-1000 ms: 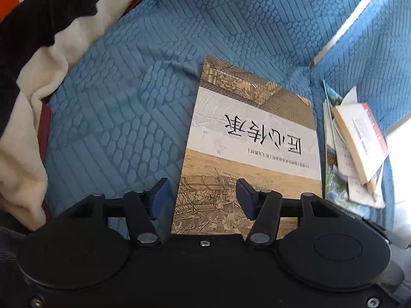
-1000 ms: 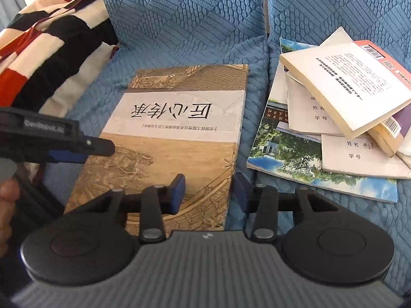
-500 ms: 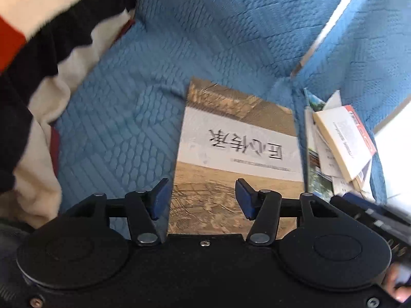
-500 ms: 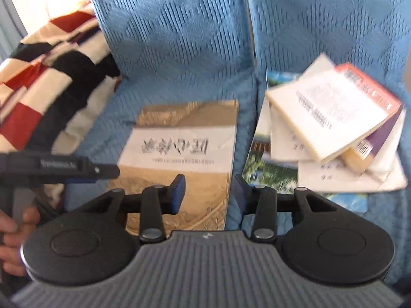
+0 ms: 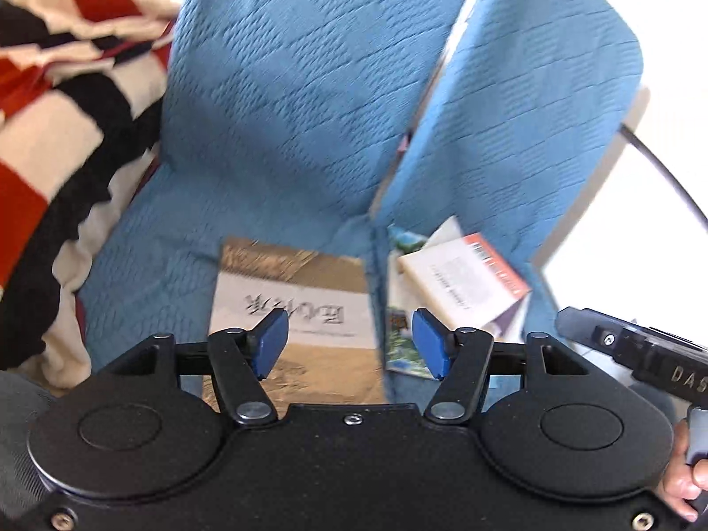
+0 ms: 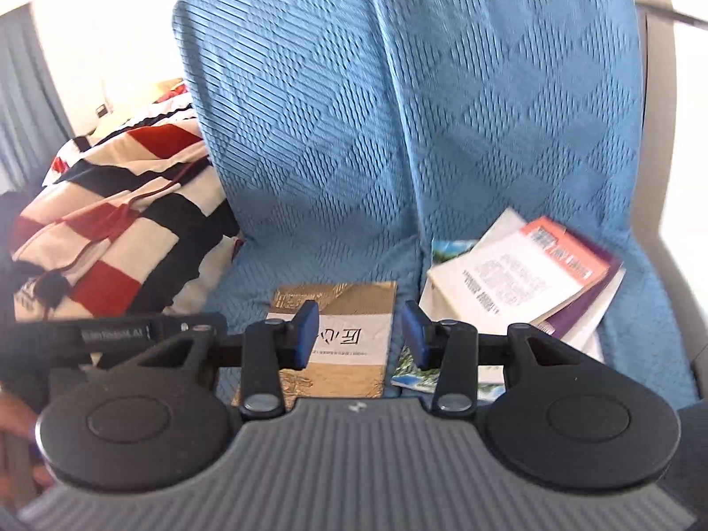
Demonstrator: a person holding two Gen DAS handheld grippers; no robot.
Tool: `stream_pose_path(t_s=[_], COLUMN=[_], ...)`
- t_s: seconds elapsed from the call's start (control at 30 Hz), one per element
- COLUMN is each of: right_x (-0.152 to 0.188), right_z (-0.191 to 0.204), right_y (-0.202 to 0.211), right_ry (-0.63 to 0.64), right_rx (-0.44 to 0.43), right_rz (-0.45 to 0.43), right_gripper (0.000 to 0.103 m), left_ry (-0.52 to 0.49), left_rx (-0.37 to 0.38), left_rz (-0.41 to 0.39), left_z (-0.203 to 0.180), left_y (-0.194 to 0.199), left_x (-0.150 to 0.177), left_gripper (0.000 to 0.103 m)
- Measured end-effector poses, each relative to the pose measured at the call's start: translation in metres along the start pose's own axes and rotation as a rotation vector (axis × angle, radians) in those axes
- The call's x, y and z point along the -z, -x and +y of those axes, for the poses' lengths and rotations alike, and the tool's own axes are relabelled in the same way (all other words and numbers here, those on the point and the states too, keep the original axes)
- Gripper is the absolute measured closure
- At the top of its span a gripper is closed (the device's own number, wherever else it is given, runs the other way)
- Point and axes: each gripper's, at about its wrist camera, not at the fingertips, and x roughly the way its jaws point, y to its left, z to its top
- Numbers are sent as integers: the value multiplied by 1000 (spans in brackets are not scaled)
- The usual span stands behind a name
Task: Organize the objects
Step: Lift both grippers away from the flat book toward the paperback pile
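Left gripper point(image 5: 349, 345) fingers just widened, empty; book point(image 5: 305, 309) flat below.

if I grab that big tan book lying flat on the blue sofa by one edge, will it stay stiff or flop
The tan book looks thin and wide, probably a softcover, so held by one edge it would likely sag. It lies flat on the soft sofa cover, so getting a finger under it may be awkward. Its cover appears smooth, so it might slip.

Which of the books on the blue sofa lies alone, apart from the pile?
The tan-and-gold book with the white title band, flat on the left seat cushion. The others overlap in a messy pile on the right cushion.
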Motion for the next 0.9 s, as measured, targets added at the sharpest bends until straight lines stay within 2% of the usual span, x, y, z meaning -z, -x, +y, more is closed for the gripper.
stream_pose_path(t_s=[0.1, 0.17, 0.37, 0.63, 0.9], right_x=[-1, 0, 6, 18, 24], right_z=[-1, -1, -4, -3, -10], right_y=[18, 26, 49, 63, 63], right_ry=[-12, -10, -8, -3, -32], right_rx=[-1, 8, 36, 84, 103], right_rz=[-16, -25, -39, -60, -40], right_gripper=[59, 59, 59, 59, 57], left_ry=[-13, -19, -76, -90, -108], left_rx=[31, 46, 56, 80, 71], left_rz=[-21, -34, -63, -55, -63], left_z=[-16, -26, -53, -65, -72], left_y=[15, 24, 44, 61, 63], left_x=[-1, -2, 2, 10, 14], left_gripper=[37, 31, 29, 22, 14])
